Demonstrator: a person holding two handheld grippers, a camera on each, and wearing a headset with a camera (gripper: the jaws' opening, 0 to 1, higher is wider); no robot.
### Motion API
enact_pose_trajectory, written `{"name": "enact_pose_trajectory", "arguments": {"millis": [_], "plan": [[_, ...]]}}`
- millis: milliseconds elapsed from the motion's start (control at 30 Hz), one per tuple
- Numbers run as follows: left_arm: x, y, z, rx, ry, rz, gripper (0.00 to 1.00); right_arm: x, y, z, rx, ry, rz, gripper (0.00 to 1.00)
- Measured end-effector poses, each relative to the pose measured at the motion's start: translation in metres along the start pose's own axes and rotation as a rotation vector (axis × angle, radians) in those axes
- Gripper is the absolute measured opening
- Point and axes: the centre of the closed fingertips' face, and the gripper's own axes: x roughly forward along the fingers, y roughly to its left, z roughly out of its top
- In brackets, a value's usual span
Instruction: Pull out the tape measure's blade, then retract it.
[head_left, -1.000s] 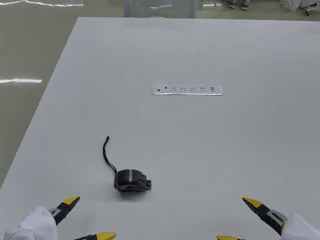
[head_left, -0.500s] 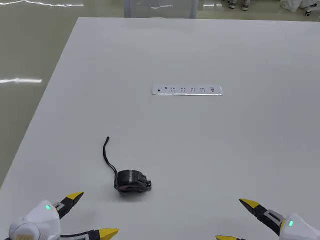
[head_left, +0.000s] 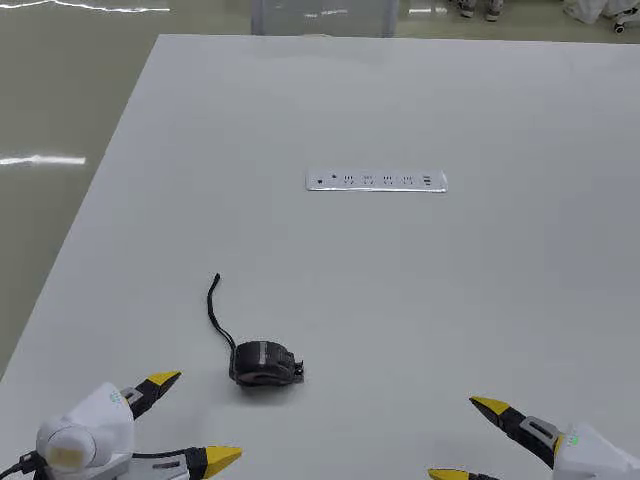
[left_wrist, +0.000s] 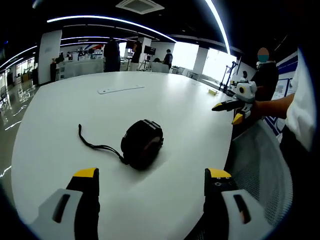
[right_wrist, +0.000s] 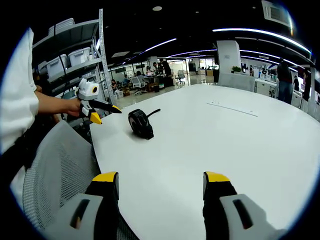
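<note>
**Grippers poised at the bench.** The bodies of your two grippers are cut off by the bottom of the head view at the near edge of the white table (head_left: 420, 300). The left gripper (head_left: 195, 418) and the right gripper (head_left: 462, 440) each hold their yellow-tipped jaws spread apart, gripping nothing. Just beyond the left gripper, close to the near edge and toward the left side, lies the tape measure (head_left: 263, 362), a rounded black case. Its thin black wrist strap (head_left: 215, 310) curls away toward the far edge. A small tab on the case's right side may be the blade's hook, but it is too small to tell. Well beyond, around the middle of the smooth matte surface, lies a flat white power strip (head_left: 376, 181). A glossy pale-green floor (head_left: 60, 100) runs along the left edge. The gripper views show an open office under strip lights.
</note>
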Motion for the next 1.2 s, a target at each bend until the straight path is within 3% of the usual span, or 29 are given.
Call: {"name": "enact_pose_trajectory", "arguments": {"millis": [700,1200], "plan": [[0.021,0.013,0.003,0.055,0.045,-0.026,0.78,0.007,-0.009,-0.002,-0.013,0.019,0.038,0.67],[0.032,0.016,0.01,0.099,0.037,-0.077,0.72,0.018,-0.012,-0.006,-0.029,0.03,0.068,0.66]]}}
